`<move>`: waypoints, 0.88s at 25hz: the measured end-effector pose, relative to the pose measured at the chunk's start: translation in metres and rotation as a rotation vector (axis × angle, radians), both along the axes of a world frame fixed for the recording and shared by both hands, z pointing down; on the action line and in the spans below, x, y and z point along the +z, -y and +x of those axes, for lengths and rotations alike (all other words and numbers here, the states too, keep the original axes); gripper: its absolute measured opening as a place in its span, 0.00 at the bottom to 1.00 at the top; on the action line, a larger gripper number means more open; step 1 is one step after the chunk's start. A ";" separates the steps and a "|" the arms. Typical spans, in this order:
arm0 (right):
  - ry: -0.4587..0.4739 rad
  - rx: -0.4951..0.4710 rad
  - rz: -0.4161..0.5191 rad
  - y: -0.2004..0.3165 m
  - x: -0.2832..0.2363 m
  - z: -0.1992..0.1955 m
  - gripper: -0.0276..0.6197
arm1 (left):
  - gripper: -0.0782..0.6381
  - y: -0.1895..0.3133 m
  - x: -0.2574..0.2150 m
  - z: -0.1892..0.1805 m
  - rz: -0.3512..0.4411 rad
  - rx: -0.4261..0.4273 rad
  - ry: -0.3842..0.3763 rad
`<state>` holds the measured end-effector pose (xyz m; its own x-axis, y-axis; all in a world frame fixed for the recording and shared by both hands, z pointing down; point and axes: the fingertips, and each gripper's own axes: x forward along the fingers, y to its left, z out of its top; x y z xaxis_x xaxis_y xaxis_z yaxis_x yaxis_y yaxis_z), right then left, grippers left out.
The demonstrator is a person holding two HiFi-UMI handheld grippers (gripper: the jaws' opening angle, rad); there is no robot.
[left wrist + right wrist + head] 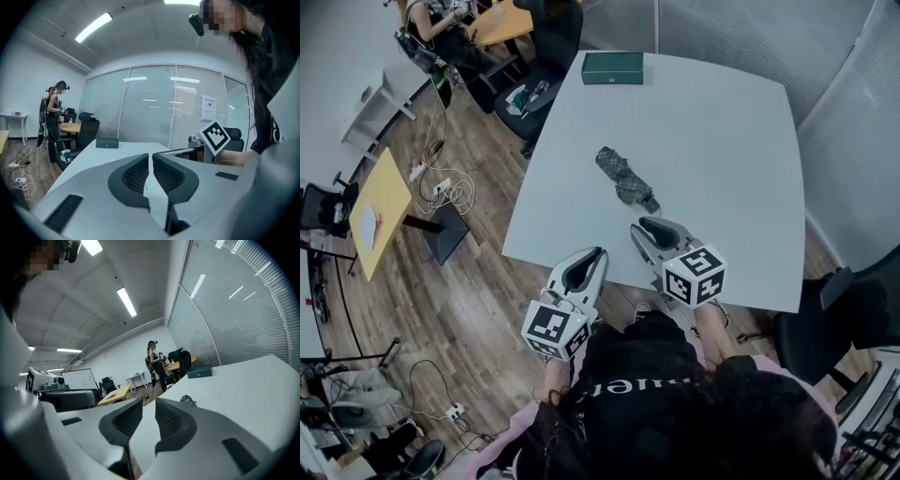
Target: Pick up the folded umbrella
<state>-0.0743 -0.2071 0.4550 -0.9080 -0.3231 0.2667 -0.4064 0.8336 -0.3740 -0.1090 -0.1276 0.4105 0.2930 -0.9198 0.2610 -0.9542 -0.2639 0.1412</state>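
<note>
The folded umbrella [626, 176], dark with a checked pattern, lies flat near the middle of the white table [722, 141]. My right gripper [645, 225] is over the table's near edge, shut and empty, its tip just short of the umbrella's near end. In the right gripper view the umbrella [188, 400] peeks over the right jaw of that gripper [148, 401]. My left gripper [598, 252] hovers at the table's front edge, left of the umbrella, shut with nothing held. The left gripper view shows its jaws [150, 155] together; the umbrella is hidden there.
A dark green box [612, 67] sits at the table's far edge. Office chairs [551, 37] stand beyond the far left corner. A person [54, 117] stands by a yellow table [380, 202] area. Cables [441, 192] lie on the wood floor at left.
</note>
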 end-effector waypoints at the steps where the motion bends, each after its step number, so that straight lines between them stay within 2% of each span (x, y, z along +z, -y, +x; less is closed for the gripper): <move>1: -0.001 -0.001 -0.006 0.003 0.002 -0.001 0.18 | 0.15 0.003 0.001 -0.001 -0.005 -0.002 0.001; 10: -0.039 0.000 -0.046 0.021 0.027 -0.015 0.18 | 0.15 0.019 0.011 -0.025 -0.031 -0.028 0.007; 16: -0.072 0.045 -0.054 0.039 0.042 -0.028 0.18 | 0.15 0.036 0.010 -0.043 -0.019 0.020 0.001; 22: -0.162 0.097 -0.025 0.069 0.061 -0.049 0.18 | 0.15 0.068 0.008 -0.072 -0.016 0.082 -0.007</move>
<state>-0.1236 -0.2764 0.5156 -0.8175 -0.3986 0.4156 -0.5411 0.7787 -0.3176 -0.1814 -0.1956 0.4181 0.3691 -0.8882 0.2735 -0.9284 -0.3388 0.1525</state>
